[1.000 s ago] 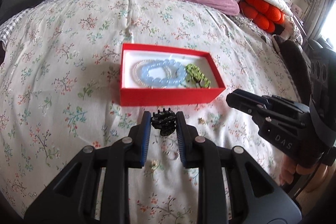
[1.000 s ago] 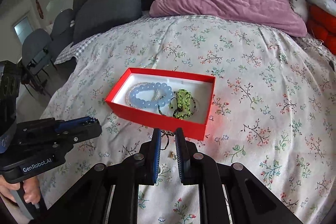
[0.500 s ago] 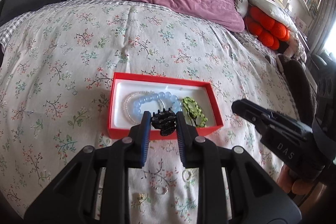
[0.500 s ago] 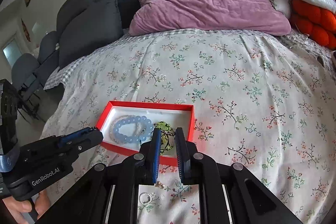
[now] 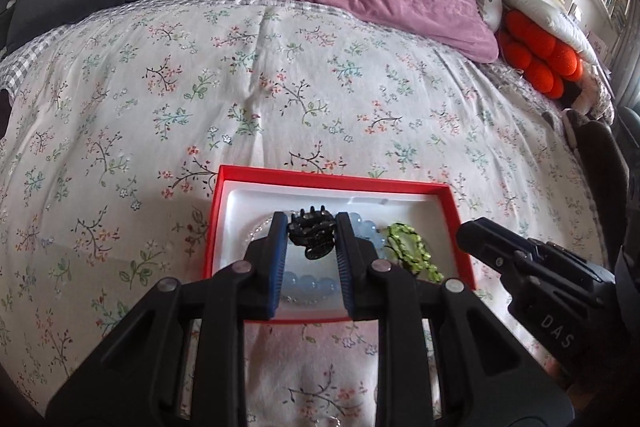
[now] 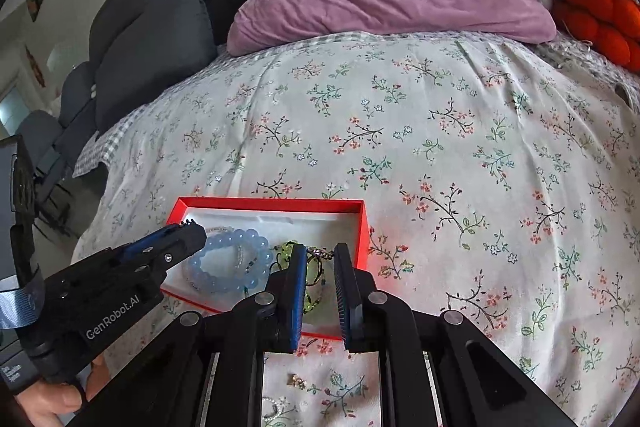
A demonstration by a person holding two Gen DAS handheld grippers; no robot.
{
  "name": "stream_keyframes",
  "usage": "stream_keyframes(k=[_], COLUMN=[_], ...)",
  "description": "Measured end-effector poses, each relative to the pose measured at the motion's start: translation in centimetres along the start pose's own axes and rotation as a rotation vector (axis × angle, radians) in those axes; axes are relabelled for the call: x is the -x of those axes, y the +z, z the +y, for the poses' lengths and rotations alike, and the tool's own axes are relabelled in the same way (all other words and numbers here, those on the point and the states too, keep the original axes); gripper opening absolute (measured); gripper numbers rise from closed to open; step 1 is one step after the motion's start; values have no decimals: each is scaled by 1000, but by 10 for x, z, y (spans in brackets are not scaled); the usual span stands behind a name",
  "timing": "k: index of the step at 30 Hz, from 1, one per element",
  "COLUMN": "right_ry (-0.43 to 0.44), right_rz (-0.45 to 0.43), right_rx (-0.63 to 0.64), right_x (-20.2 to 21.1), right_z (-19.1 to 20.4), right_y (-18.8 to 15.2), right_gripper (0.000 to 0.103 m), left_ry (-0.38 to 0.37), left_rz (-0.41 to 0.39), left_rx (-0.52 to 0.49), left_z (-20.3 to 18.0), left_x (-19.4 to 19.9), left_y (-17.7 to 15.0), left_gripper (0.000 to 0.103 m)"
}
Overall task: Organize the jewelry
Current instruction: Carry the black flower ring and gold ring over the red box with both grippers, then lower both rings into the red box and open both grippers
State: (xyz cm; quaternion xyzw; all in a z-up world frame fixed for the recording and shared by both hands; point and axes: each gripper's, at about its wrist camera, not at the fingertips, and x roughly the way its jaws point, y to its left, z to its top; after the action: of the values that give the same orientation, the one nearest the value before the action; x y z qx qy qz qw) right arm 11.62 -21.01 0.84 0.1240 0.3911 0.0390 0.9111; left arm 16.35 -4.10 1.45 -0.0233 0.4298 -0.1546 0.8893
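Holding the black toothed hair claw clamped in your left fingers over the red cardboard box mid-bed, you risk snagging the beads; right fingers seemingly pinch a thin ring.

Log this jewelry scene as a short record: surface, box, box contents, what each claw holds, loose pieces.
surface: floral bedspread
box: red box, open, white lining
box contents: blue bead bracelet, green bead bracelet
left claw: shut on black hair clip, over the box
right claw: shut on thin ring, over the box's near right corner
loose pieces: small gold piece on the bedspread in front of the box
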Motion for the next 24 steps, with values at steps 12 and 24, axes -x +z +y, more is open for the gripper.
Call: stream_keyframes(k=[12, 24], right_ry=[-5, -28], right_rz=[16, 38], right_rx=[14, 32], right_x=[-20, -22], right_z=[-3, 1], right_y=[3, 5], right_gripper=[14, 17], left_ry=[55, 120], left_rz=[-2, -30], left_rx=[-35, -78], left_z=[-3, 2], left_x=[-10, 12], left_y=[0, -4], left_gripper=[45, 64])
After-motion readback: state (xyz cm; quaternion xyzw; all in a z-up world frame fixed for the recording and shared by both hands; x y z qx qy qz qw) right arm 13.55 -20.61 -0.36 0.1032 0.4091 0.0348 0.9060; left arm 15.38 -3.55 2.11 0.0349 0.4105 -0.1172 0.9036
